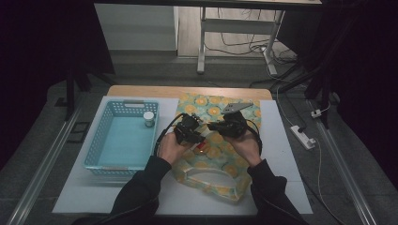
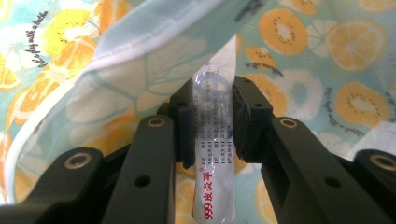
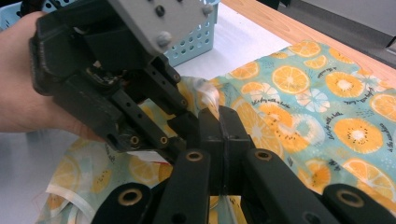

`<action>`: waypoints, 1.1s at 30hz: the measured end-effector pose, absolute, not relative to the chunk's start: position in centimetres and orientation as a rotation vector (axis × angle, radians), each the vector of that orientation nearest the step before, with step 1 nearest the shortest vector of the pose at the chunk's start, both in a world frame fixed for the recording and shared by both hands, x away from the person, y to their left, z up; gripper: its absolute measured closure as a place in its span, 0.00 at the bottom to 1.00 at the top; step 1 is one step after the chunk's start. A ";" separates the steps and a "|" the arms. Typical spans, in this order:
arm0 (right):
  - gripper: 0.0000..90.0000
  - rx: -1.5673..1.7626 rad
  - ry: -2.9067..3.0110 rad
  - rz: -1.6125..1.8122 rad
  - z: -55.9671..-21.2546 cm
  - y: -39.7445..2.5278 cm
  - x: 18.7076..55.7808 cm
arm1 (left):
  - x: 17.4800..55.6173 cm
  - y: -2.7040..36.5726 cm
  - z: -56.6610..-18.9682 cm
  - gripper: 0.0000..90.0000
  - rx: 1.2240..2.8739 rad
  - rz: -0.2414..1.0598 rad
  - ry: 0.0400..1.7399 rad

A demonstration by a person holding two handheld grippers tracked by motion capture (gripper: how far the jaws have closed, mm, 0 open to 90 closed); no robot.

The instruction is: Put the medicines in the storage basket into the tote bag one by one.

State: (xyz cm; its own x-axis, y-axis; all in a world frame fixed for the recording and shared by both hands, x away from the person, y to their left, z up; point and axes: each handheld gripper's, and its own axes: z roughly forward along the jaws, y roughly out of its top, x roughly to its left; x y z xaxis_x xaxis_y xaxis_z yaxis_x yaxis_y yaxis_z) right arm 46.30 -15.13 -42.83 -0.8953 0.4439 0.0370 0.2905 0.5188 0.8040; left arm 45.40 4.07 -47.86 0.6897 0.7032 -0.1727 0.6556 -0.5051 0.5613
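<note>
A fabric bag (image 1: 220,165) printed with orange slices lies on the white mat in the middle of the table. Both hands hold their grippers over its centre. My left gripper (image 2: 212,100) is shut on a small clear tube (image 2: 212,140) with red "999" print, held upright between the pads. A lifted flap of the bag (image 2: 140,60) hangs just behind the tube. My right gripper (image 3: 219,116) has its jaws pressed together on the bag's pale edge (image 3: 205,89). The left gripper (image 3: 184,122) sits right against it, tip to tip. In the high view the left gripper (image 1: 196,134) and right gripper (image 1: 214,126) almost touch.
A light blue plastic basket (image 1: 99,140) stands left of the bag with a small white-lidded jar (image 1: 149,119) in its far right corner. Bare white mat (image 1: 281,154) lies right of the bag. A power strip (image 1: 302,137) lies on the floor to the right.
</note>
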 end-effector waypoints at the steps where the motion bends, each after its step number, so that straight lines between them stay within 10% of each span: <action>1: 1.00 0.632 2.584 1.317 -42.9 -15.1 46.3 | 45.5 4.0 -48.0 0.80 2.292 0.107 1.041; 19: 1.00 0.641 2.592 1.296 -43.3 -15.1 46.6 | 46.7 4.4 -49.0 0.78 2.252 0.127 1.065; 33: 1.00 0.642 2.591 1.302 -43.2 -15.2 46.5 | 45.5 5.6 -47.4 0.51 2.202 0.077 1.021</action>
